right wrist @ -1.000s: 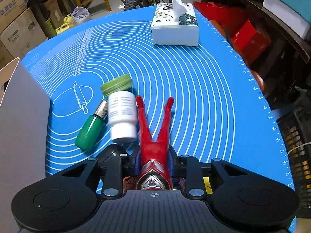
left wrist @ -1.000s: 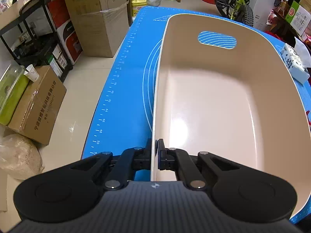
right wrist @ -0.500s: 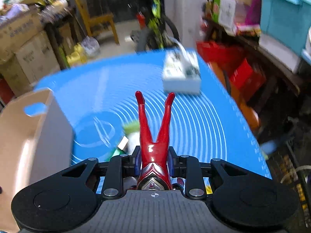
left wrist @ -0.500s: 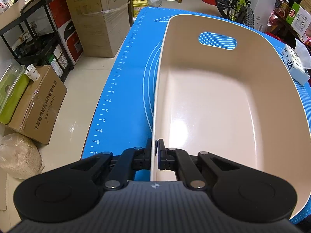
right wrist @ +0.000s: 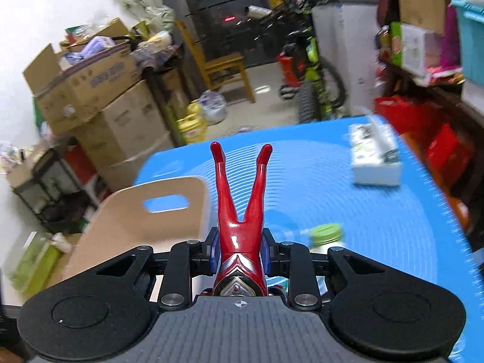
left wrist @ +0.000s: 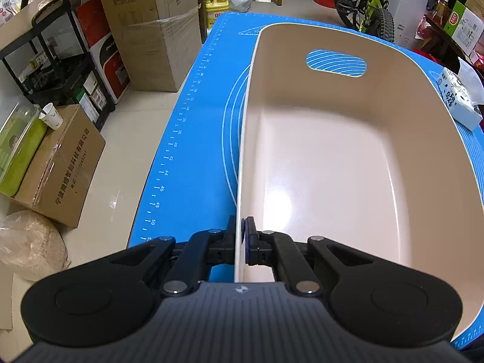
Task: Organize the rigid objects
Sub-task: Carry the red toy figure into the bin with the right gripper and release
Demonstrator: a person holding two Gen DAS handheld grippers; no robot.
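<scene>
Our left gripper [left wrist: 242, 236] is clamped on the beige bin [left wrist: 332, 166] wall, bin resting on the counter [left wrist: 196, 151]. Our right gripper [right wrist: 239, 251] grasps the red figurine [right wrist: 240, 211], raised above the counter beside the bin.

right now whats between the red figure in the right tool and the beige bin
Nothing: in the right wrist view, only bare blue mat separates the glossy red toy figure from the beige plastic bin.
</scene>
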